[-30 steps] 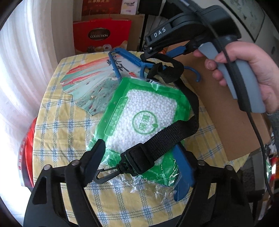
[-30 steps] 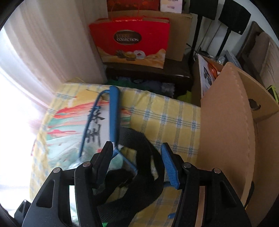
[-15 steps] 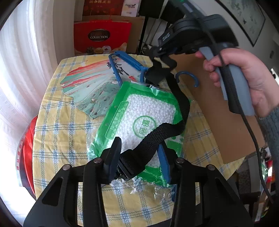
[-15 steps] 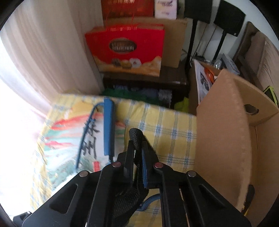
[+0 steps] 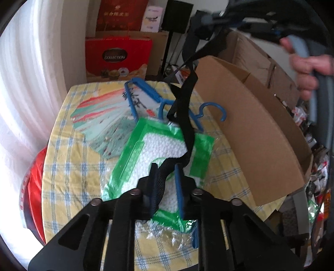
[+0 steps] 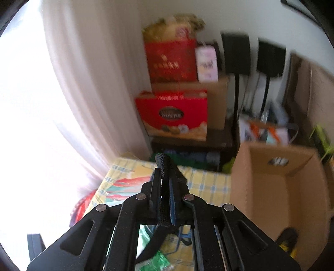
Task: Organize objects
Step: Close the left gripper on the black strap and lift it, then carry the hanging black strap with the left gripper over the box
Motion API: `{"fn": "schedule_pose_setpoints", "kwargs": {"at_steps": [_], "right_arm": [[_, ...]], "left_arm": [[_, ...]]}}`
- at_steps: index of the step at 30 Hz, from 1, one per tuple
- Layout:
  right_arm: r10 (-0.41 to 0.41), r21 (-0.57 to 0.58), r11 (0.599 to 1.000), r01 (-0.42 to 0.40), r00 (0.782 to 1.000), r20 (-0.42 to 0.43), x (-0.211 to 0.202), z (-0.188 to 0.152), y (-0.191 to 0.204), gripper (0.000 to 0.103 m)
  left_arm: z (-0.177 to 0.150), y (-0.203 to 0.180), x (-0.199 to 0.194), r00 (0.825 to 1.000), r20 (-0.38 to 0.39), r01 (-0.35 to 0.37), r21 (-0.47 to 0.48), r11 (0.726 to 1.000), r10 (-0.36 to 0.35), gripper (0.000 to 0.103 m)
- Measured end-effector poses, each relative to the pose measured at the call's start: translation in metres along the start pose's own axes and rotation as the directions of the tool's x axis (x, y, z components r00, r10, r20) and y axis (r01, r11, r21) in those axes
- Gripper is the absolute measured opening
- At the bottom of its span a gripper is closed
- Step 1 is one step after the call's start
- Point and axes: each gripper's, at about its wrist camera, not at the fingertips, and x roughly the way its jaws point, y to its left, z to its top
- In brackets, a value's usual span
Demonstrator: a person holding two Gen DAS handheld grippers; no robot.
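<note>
A black webbing strap (image 5: 185, 116) hangs stretched between both grippers above the table. My left gripper (image 5: 166, 177) is shut on its lower end, just over a green packet of white beads (image 5: 165, 148). My right gripper (image 6: 166, 175) is shut on the strap's upper loop (image 6: 163, 164) and is raised high; in the left wrist view it shows blurred at the top right (image 5: 210, 17). A blue plastic hanger (image 5: 210, 110) and a painted fan (image 5: 104, 116) lie on the yellow checked tablecloth (image 5: 68, 173).
An open cardboard box (image 5: 261, 129) stands at the table's right edge; it also shows in the right wrist view (image 6: 279, 187). Red gift boxes (image 6: 173, 114) and black stands (image 6: 235, 56) fill the corner behind. A curtain (image 5: 31, 73) hangs at the left.
Both grippers closed on the strap, the left on its lower end and the right on its upper loop. The right gripper then rose high, pulling the strap taut off the green packet.
</note>
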Motion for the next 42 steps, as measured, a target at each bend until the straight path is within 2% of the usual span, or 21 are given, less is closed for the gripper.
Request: {"fn": "schedule_pose_setpoints", "kwargs": {"at_steps": [3,10,14,17,20,27,31,32,33,34,35,38,42], "right_arm": [[0.024,-0.035,0.999,-0.023,0.999,0.022,-0.027,-0.002,0.014,0.005],[0.081,-0.061,0.995,-0.076,0.993,0.085,-0.081,-0.003,0.028,0.005],[0.098,-0.074,0.993,-0.09,0.988,0.123,-0.11,0.011,0.033,0.005],[0.094,-0.092,0.992,-0.081,0.983,0.155,-0.127,0.021,0.038,0.005],[0.102,-0.098,0.991,-0.086,0.979,0.177,-0.14,0.031,0.041,0.005],[0.145,-0.117,0.985,-0.124,0.972,0.186,-0.166,0.037,0.054,0.005],[0.187,-0.114,0.979,-0.168,0.966,0.18,-0.178,0.036,0.059,0.005],[0.194,-0.113,0.978,-0.176,0.965,0.179,-0.181,0.035,0.06,0.005],[0.193,-0.114,0.978,-0.175,0.964,0.181,-0.184,0.035,0.061,0.005],[0.187,-0.116,0.979,-0.168,0.965,0.183,-0.187,0.034,0.061,0.005],[0.179,-0.115,0.98,-0.16,0.967,0.184,-0.189,0.033,0.059,0.005],[0.155,-0.099,0.985,-0.139,0.971,0.183,-0.191,0.029,0.048,0.005],[0.116,-0.06,0.992,-0.108,0.979,0.168,-0.184,0.019,0.022,0.005]], "left_arm": [[0.009,-0.004,0.003,1.0,0.006,-0.02,0.011,1.0,0.02,0.01],[0.019,-0.008,0.001,0.999,0.035,0.018,-0.018,1.0,-0.018,0.011],[0.017,-0.007,-0.008,0.996,0.071,0.06,-0.036,0.998,-0.057,0.043],[0.019,-0.013,-0.021,0.99,0.109,0.092,-0.034,0.995,-0.087,0.046],[0.024,-0.018,-0.03,0.986,0.141,0.094,-0.024,0.995,-0.09,0.06],[0.04,-0.019,-0.035,0.983,0.176,0.056,-0.027,0.998,-0.05,0.06],[0.05,-0.025,-0.039,0.976,0.218,0.032,-0.011,0.999,-0.029,0.06],[0.052,-0.026,-0.039,0.973,0.228,0.027,-0.004,1.0,-0.025,0.06],[0.054,-0.028,-0.039,0.972,0.233,0.025,0.001,1.0,-0.024,0.054],[0.055,-0.029,-0.038,0.973,0.23,0.025,0.004,1.0,-0.026,0.044],[0.056,-0.029,-0.038,0.975,0.218,0.039,0.003,0.999,-0.039,0.018],[0.054,-0.031,-0.044,0.973,0.226,0.045,0.012,0.999,-0.047,0.008],[0.056,-0.036,-0.056,0.974,0.217,0.061,0.036,0.997,-0.068,0.005]]}}
